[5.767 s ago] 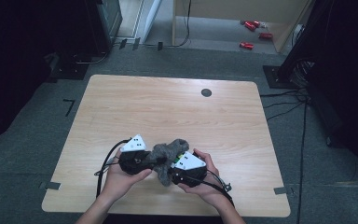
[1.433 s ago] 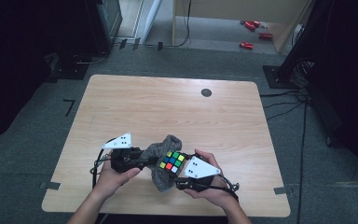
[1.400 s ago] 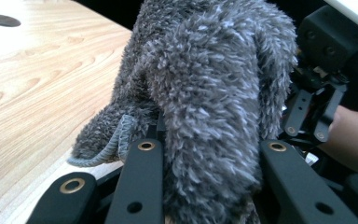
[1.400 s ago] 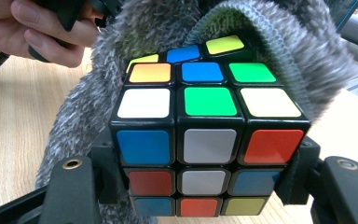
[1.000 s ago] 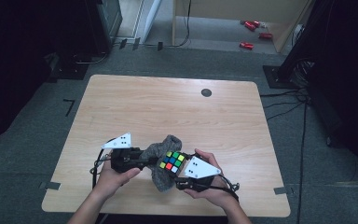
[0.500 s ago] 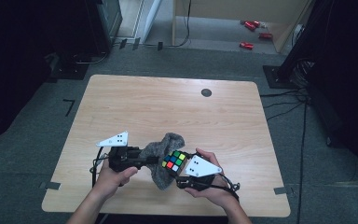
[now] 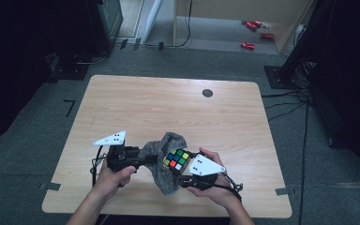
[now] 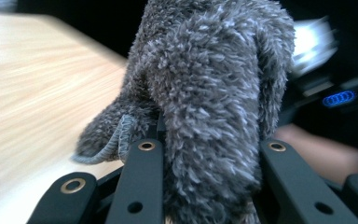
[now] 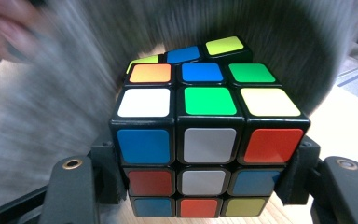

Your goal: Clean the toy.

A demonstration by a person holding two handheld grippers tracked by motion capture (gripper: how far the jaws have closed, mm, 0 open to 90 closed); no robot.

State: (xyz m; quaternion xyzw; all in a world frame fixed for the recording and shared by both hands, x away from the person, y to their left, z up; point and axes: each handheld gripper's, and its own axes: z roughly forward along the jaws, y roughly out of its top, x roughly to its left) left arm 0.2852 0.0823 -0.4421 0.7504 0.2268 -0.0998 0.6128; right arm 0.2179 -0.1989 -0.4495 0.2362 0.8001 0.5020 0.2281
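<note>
Left to right across the high view: the wooden table (image 7: 136, 103) has a small dark round spot (image 7: 207, 93) near its far edge, and both hands work at the near edge. The left hand (image 7: 115, 174) grips the left gripper (image 7: 143, 154), grey three-cornered plate on top, cable trailing under it. Its jaws are clamped on a fold of the grey fuzzy cloth (image 7: 166, 161); in the left gripper view the cloth (image 8: 205, 93) bunches up thick between the two black jaws and rises above them, with a stitched hem edge hanging at the lower left. The cloth drapes from that gripper across to the cube and down onto the table, touching the cube's left side. The Rubik's cube (image 7: 176, 161) sits just right of the cloth, raised off the table and tilted. The right gripper (image 7: 183, 171) pinches it: in the right gripper view the cube (image 9: 205, 140) is seated between the jaws, pads pressing its lower sides, cloth blurred behind it. The right hand (image 7: 215, 190) holds that gripper at the table's near edge. Floor beyond: red items (image 7: 255, 33), too small to identify.
</note>
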